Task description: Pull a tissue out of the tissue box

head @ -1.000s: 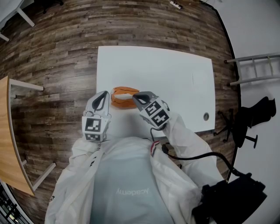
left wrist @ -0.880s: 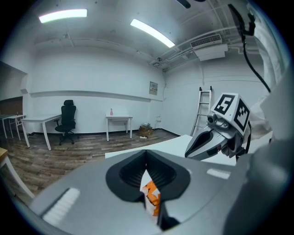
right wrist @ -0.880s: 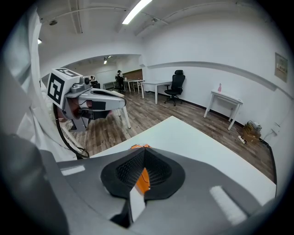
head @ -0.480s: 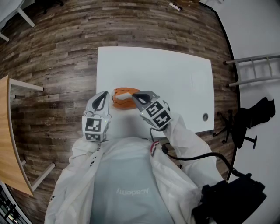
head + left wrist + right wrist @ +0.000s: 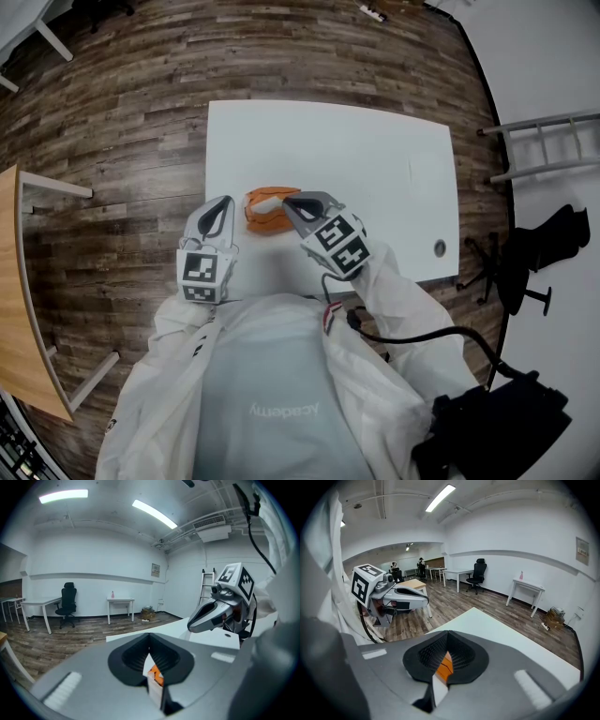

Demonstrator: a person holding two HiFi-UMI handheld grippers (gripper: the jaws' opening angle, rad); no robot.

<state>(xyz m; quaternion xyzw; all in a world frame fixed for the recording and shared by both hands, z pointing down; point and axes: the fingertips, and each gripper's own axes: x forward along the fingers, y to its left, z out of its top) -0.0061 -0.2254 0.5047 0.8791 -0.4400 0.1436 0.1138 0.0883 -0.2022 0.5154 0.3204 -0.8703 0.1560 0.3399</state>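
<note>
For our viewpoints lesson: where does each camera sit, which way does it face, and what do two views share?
Head view: on the person's head, facing steeply down at the white table; white sleeves, left gripper and right gripper show.
Left gripper view: on the left gripper, facing along its own jaws; the right gripper shows.
Right gripper view: on the right gripper, facing along its own jaws; the left gripper shows.
Shared: all three show the orange tissue box.

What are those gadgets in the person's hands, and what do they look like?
Each is a hand-held tool with two jaws. The left gripper and right gripper have smooth grey, beak-shaped shells with black ribbed pads inside. Each carries a white cube printed with black square markers. The person wears white sleeves, and a black cable trails beside the right one.
</note>
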